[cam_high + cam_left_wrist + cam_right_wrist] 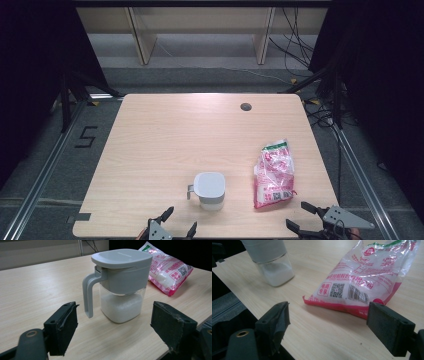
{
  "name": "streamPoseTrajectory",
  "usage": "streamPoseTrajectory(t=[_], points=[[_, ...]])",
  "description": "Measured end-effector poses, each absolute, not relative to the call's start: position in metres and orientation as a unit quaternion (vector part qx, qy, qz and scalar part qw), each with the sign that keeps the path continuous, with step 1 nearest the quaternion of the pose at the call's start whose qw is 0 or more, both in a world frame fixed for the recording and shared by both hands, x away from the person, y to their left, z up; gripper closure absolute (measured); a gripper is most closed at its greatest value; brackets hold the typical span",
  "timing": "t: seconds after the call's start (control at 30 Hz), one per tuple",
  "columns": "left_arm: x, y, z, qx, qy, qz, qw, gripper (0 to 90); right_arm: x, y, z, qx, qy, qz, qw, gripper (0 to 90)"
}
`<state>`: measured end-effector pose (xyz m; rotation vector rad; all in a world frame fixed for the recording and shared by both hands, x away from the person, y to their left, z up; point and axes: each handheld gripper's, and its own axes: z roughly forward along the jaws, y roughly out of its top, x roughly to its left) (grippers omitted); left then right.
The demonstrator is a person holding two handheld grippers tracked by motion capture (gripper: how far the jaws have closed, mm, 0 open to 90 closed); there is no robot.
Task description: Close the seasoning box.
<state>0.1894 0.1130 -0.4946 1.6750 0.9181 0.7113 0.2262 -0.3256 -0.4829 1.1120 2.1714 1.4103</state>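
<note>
A: Big thing first: wooden table [165,145], pale grain, rounded corners, small grey grommet [245,106] near the far edge, right of centre. Black curtains either side, cables on the floor beyond the far edge.

B: Yep. Next down in size: pink-and-white bag [274,174], lying flat near the right edge, towards the near right corner. Clear top part with red print, QR code and barcode facing up, white grains inside. Crinkled, sealed pink strip along the near end.

A: Then the jar [209,190], upright near the near edge, roughly mid-table, just left of the bag but not touching it. Grey lid shut on top, grey handle sticking out to the left, clear lower half about half full of white grains.

B: And the grippers, smallest. Left gripper [176,223] at the near edge, right in front of the jar, jaws spread wide with nothing between them, pads clear of the jar and handle. Pointed straight at the jar in the left gripper view [113,327].

A: Right gripper [300,216] at the near right corner, just short of the bag's near end. Jaws wide apart too, empty, aimed at the bag's sealed edge in the right gripper view [327,322]. Not touching the bag.
</note>
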Motion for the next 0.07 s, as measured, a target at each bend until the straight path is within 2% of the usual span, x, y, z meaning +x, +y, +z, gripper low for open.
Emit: streamPoseTrajectory(t=[0.07], points=[[0.1901, 0.1125, -0.4953, 0.698, 0.383, 0.297, 0.526, 19.5, 0.2258, -0.3253, -0.4827, 0.392, 0.759, 0.495, 0.159, 19.3]])
